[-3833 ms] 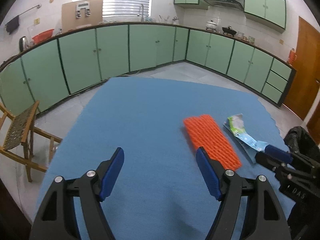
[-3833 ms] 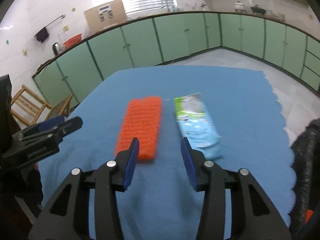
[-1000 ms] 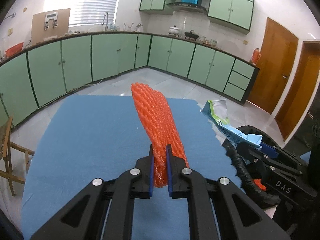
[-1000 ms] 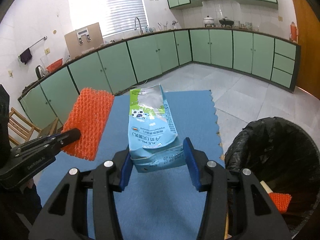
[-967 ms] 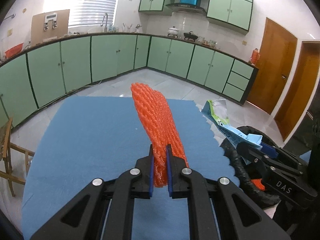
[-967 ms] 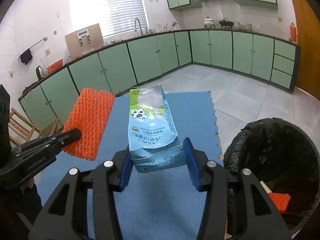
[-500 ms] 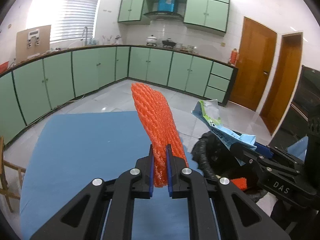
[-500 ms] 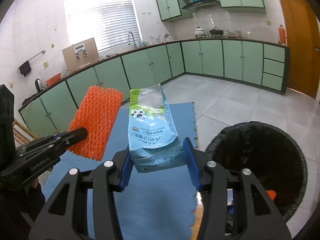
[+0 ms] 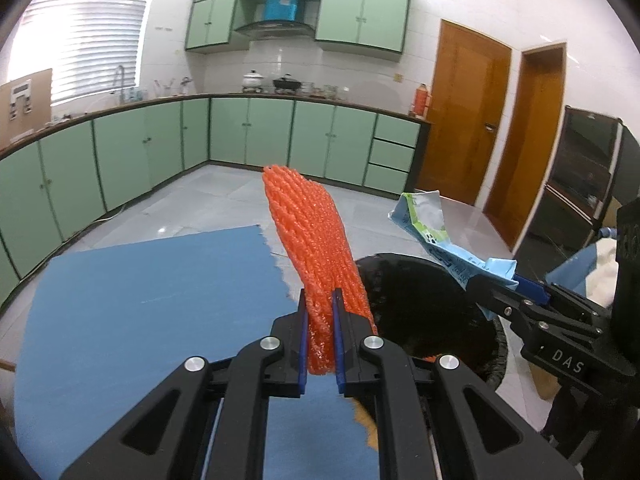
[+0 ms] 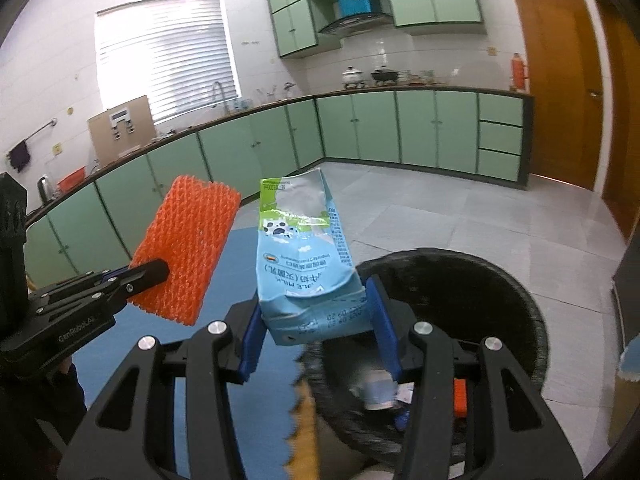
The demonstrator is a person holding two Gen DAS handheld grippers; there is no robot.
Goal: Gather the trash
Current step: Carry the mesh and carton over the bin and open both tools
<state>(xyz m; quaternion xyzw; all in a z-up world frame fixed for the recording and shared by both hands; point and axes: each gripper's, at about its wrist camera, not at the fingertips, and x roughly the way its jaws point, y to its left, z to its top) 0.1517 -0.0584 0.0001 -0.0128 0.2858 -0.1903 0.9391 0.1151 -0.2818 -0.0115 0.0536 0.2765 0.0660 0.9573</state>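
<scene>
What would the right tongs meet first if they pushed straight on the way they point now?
Probably the black-lined trash bin: the right tongs, shut on the milk carton, point downward at its near rim and open mouth. Nothing else shows in that line, though depth is hard to judge.

wrist views, shared bin (image 9: pixel 432 304) ahead

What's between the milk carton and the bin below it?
Nothing: in the right wrist view, the milk carton hangs in open air over the bin rim.

My right gripper (image 10: pixel 320 334) hides part of the bin (image 10: pixel 520 304); the small things (image 10: pixel 376 394) inside are too blurred to tell.
</scene>
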